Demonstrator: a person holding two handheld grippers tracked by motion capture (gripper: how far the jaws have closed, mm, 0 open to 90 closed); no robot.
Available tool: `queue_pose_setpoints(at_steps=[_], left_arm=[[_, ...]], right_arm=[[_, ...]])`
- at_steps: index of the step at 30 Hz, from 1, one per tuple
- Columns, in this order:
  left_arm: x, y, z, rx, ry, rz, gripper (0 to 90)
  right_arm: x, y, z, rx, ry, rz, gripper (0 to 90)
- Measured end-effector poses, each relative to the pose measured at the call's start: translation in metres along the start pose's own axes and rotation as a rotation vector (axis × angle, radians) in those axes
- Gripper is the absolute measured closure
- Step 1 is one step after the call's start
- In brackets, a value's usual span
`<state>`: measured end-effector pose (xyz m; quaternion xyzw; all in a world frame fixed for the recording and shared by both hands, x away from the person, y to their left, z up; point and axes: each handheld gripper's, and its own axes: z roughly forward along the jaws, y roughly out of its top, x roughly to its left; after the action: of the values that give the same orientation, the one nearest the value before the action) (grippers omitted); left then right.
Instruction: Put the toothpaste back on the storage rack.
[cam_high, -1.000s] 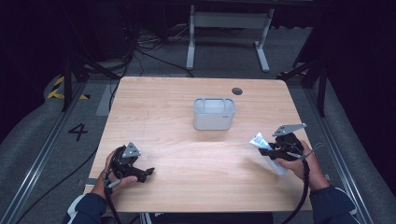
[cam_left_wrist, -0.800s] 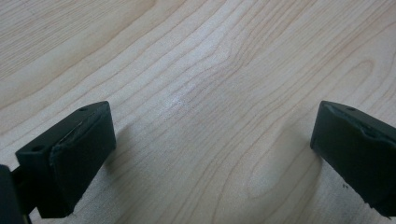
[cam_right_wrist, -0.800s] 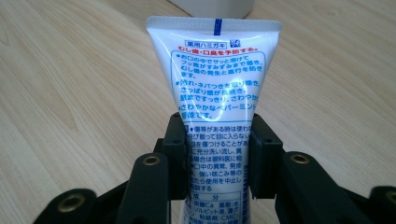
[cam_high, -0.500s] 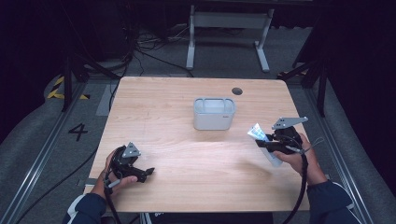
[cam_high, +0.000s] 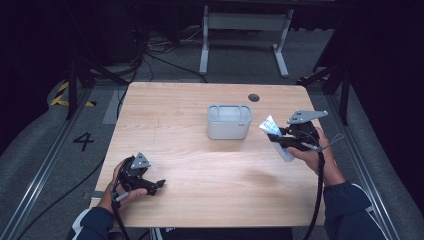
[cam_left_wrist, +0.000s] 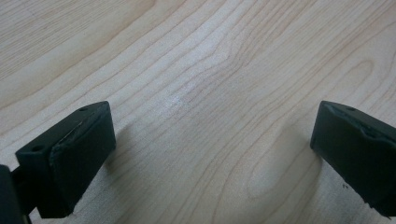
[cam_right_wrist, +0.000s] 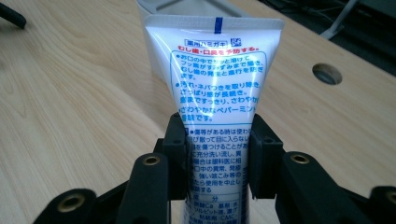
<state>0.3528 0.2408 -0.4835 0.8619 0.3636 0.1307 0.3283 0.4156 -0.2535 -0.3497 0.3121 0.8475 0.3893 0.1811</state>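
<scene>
Toothpaste tube (cam_right_wrist: 215, 84) clamped in the right gripper (cam_right_wrist: 217, 161), raised above the wooden table (cam_high: 190, 125).

Its crimped end points toward the grey bin (cam_high: 229, 121), seemingly just short of it, though the gap is hard to judge. The left gripper (cam_high: 150, 184) rests low at the table's near left, jaws wide apart over bare wood.

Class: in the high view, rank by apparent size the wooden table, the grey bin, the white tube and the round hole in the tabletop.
1. Light wooden table
2. Grey rectangular plastic bin
3. White printed tube, partly hidden by the right gripper clamping it
4. Small dark round hole
</scene>
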Motion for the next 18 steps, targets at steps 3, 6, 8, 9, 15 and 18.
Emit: queue_pose_setpoints(at_steps=[3,6,8,9,15,18], left_arm=[[0.000,0.000,0.000,0.000,-0.001,-0.001,0.4],[0.000,0.000,0.000,-0.001,0.000,-0.001,0.4],[0.000,0.000,0.000,0.000,0.000,0.000,0.4],[0.000,0.000,0.000,0.000,0.000,0.000,0.4],[0.000,0.000,0.000,0.000,0.000,0.000,0.4],[0.000,0.000,0.000,-0.003,-0.001,-0.001,0.4]], right_arm=[[0.001,0.011,-0.002,-0.021,-0.005,-0.019,66.5],[0.001,0.020,-0.003,-0.041,-0.009,-0.029,66.4],[0.000,0.025,-0.004,-0.057,-0.014,-0.030,66.4],[0.000,0.027,-0.004,-0.060,-0.014,-0.027,66.4],[-0.001,0.040,-0.004,-0.079,-0.011,-0.023,66.2],[0.000,0.047,-0.002,-0.084,-0.021,-0.033,66.2]])
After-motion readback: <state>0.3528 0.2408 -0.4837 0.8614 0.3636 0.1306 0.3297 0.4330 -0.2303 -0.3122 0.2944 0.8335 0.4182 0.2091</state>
